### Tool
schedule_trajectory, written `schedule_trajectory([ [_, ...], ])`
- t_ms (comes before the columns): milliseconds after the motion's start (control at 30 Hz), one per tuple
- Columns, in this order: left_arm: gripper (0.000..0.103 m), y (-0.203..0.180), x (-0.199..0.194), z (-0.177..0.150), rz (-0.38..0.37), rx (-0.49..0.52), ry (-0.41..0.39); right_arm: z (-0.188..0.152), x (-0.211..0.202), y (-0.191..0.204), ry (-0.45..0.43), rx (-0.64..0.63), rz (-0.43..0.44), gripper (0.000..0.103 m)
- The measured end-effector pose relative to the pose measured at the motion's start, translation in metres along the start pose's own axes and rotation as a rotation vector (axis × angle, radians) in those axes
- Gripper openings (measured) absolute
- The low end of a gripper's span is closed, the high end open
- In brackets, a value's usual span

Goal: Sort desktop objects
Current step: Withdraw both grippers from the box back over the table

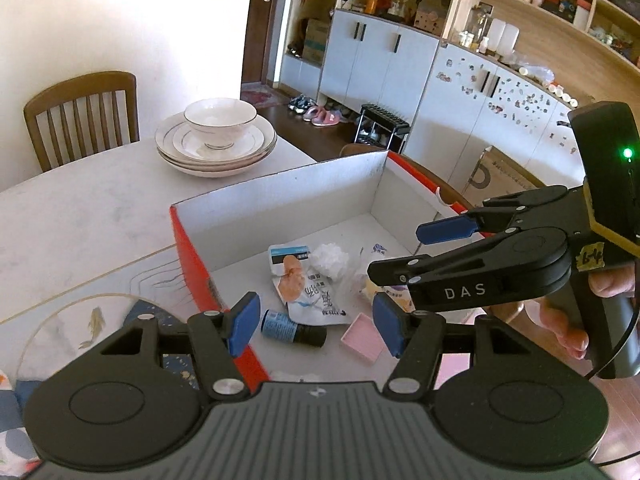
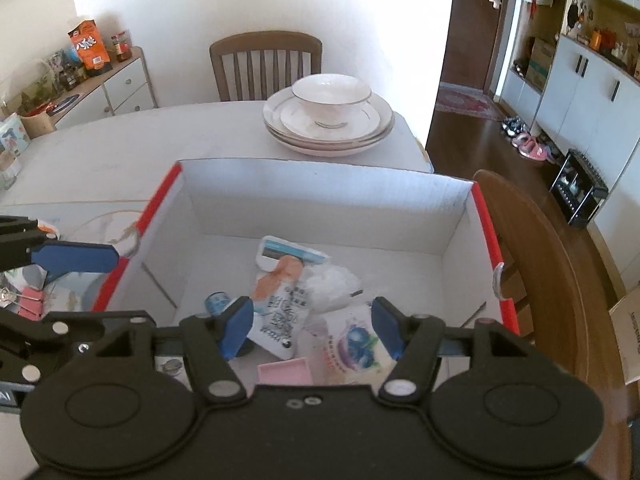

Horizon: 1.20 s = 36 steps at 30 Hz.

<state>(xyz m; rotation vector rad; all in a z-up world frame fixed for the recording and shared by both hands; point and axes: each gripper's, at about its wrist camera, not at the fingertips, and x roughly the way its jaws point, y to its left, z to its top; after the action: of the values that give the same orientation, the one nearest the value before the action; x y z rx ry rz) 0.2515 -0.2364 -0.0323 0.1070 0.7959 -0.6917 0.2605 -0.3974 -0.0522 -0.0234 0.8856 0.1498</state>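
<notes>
- Left wrist: left gripper [image 1: 316,322] half open and empty above the red box [image 1: 188,256], where the small bottle [image 1: 294,328] and pink tray [image 1: 362,338] lie.
- Right wrist: right gripper [image 2: 314,330] parted, holding nothing — a drop looks done; next, fetch the pink binder clip [image 2: 30,302] outside the box.

- The left wrist camera looks down from close above the left side of the box [image 1: 280,200].
- The right wrist camera looks down from the box's near side.
- Both see the box and the plates [image 2: 328,128].
</notes>
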Motion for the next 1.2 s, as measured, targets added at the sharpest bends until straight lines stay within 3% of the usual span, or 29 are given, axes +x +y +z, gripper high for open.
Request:
schedule_trajectory([
  [100, 0.062, 0.006, -0.013, -0.006, -0.002, 0.01, -0.015, -0.002, -0.009, 0.014, -0.029, -0.013, 0.005, 0.075],
  [200, 0.073, 0.015, -0.027, -0.014, -0.002, 0.014, -0.031, -0.003, -0.017, 0.03, -0.048, -0.026, 0.003, 0.076],
  [333, 0.074, 0.03, -0.045, -0.024, -0.002, 0.016, -0.046, -0.006, -0.024, 0.05, -0.068, -0.016, 0.011, 0.083],
  [800, 0.097, 0.093, -0.109, -0.065, 0.025, -0.009, -0.122, -0.011, -0.033, 0.131, -0.116, 0.031, 0.04, 0.093],
  [1000, 0.103, 0.124, -0.128, -0.088, 0.036, -0.035, -0.131, -0.016, -0.03, 0.166, -0.125, 0.051, 0.034, 0.101],
  [1200, 0.103, 0.152, -0.147, -0.114, 0.083, -0.027, -0.128, -0.021, -0.022, 0.205, -0.124, 0.038, 0.04, 0.101],
])
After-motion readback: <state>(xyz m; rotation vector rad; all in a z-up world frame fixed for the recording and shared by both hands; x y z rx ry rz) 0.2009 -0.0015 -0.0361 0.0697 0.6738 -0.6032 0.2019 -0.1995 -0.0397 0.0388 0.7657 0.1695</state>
